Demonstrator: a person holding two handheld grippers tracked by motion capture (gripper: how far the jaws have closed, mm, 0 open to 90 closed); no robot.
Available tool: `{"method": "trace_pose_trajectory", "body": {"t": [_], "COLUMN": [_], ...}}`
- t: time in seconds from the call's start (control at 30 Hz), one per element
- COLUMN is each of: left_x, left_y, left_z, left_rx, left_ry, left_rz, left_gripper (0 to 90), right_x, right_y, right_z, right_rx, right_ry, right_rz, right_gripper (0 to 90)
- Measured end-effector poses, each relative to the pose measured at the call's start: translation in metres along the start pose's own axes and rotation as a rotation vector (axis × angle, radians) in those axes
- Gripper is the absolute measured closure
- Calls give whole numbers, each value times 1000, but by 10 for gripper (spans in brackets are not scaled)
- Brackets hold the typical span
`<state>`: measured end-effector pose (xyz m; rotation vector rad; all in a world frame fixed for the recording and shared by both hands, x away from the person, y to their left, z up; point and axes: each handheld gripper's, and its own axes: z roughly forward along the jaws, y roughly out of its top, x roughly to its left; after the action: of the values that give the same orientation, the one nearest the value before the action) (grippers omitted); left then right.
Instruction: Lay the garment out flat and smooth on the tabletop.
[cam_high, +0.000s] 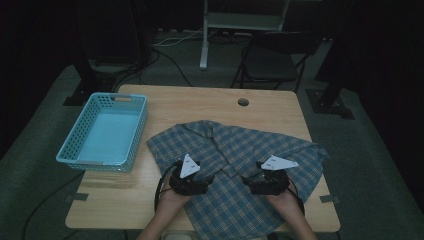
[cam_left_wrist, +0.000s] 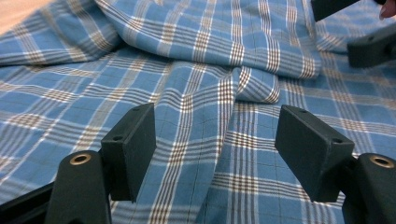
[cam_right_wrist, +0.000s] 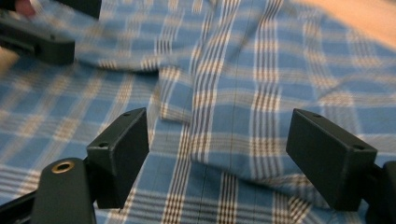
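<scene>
Two hand-held grippers, left (cam_high: 192, 179) and right (cam_high: 263, 181), hover with jaws spread and empty over the plaid shirt (cam_high: 235, 150); its fold lies just ahead, in the frame's middle.

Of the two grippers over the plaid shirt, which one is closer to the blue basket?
The left gripper. It hovers over the shirt on the side toward the basket; the right gripper is farther away.

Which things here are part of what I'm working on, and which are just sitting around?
In the job:
- plaid shirt, spread on the table
- left gripper, open over it
- right gripper, open over it

Lying about:
- blue basket, at the table's left, nothing visible inside
- folding chair, beyond the table
</scene>
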<state>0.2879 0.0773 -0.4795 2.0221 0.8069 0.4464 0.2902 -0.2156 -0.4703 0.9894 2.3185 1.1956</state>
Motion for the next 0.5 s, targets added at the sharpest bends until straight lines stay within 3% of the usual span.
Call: {"method": "trace_pose_trajectory", "body": {"t": [0.03, 0.07, 0.1, 0.13, 0.17, 0.27, 0.3, 0.33, 0.37, 0.43, 0.47, 0.5], "left_x": [-1, -1, -1, -1, 0, 1, 2, 2, 1, 0, 0, 1], "left_y": [-1, -1, -4, -4, -4, -3, -2, -2, 0, 3, 3, 6], "left_z": [8, 8, 15, 15, 20, 21, 24, 24, 25, 28, 28, 31], "left_rx": [29, 29, 61, 61, 108, 106, 139, 139, 151, 168, 168, 177], "left_ry": [14, 14, 41, 41, 63, 90, 93, 93, 106, 108, 108, 93], "left_rz": [23, 23, 41, 41, 50, 62, 66, 66, 79, 94, 94, 100], "left_gripper": [301, 301, 301, 301, 301, 304, 321, 369, 377, 397, 412, 446], "right_x": [1, 1, 1, 1, 0, 0, 0, 0, 0, 0, 0, -1], "right_y": [-4, -4, -7, -8, -9, -10, -9, -9, -8, -7, -7, -6], "right_z": [6, 6, 12, 15, 17, 21, 22, 22, 21, 20, 20, 20], "right_rx": [36, 36, 82, 96, 106, 131, 140, 140, 136, 130, 130, 131], "right_ry": [1, 1, -10, -15, -22, -49, -75, -75, -94, -97, -97, -96], "right_rz": [-13, -13, -31, -34, -43, -48, -65, -65, -81, -90, -90, -89], "right_gripper": [231, 231, 242, 263, 289, 334, 412, 412, 517, 613, 613, 701]}}
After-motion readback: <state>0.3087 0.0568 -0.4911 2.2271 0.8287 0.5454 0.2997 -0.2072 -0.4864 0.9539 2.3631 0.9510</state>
